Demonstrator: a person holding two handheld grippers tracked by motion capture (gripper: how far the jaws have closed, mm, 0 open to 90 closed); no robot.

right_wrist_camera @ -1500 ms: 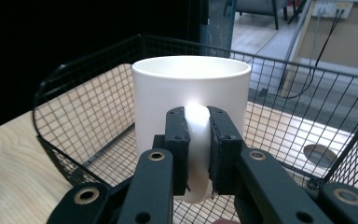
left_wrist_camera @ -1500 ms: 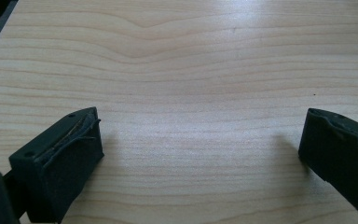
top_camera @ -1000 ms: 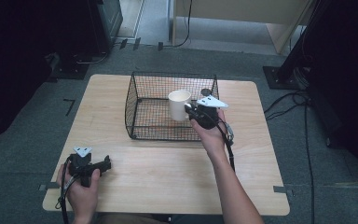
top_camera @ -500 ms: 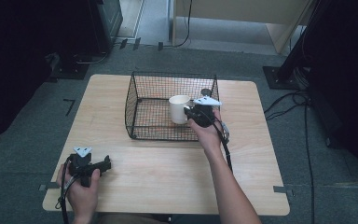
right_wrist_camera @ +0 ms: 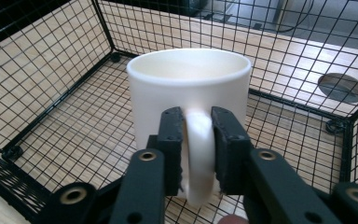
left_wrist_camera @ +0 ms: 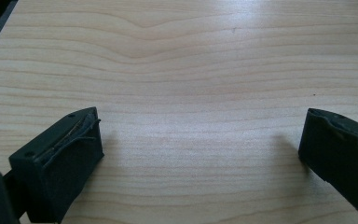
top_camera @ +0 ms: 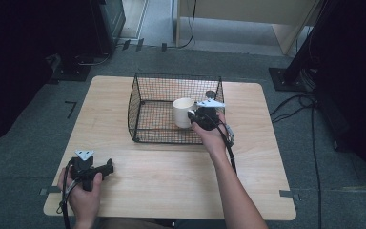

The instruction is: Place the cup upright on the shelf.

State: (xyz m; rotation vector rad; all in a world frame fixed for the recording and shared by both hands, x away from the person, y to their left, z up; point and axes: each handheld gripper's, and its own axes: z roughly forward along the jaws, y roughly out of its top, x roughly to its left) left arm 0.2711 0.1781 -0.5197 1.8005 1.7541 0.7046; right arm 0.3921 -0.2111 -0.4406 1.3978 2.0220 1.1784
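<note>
The right hand-held gripper (right_wrist_camera: 196,154) pinches the handle of a white mug (right_wrist_camera: 189,88), upright inside the wire basket (top_camera: 143,90) mid-bench (top_camera: 171,167). The left hand-held gripper (left_wrist_camera: 200,144) rests spread, well apart from the basket, near the bench's front left corner.

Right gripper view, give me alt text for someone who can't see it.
The right tongs, black jaws shut on the handle of a white mug, hold it upright inside a black wire basket. Light wooden table shows through the mesh, with a round hole beyond the basket's far right wall.
</note>
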